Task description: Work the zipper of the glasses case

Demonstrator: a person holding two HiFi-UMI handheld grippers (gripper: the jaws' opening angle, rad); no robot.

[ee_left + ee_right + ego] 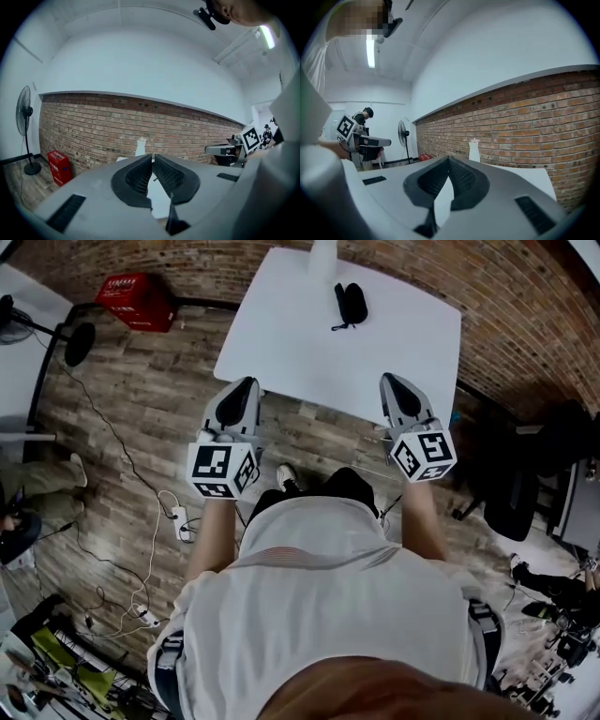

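The black glasses case (350, 304) lies closed on the far part of the white table (281, 343), a short strap trailing from its near end. My left gripper (247, 383) hovers at the table's near left edge, jaws shut with nothing between them. My right gripper (391, 380) hovers over the near right edge, also shut and empty. Both are well short of the case. In the left gripper view the pads (140, 176) meet at the tip and mostly hide the table. In the right gripper view the pads (461, 178) also touch at the tip.
A white upright thing (322, 257) stands at the table's far edge against the brick wall (525, 296). A red crate (137, 302) and a floor fan (26, 112) stand to the left. Cables (155, 521) run across the wooden floor. Dark gear (530, 474) crowds the right.
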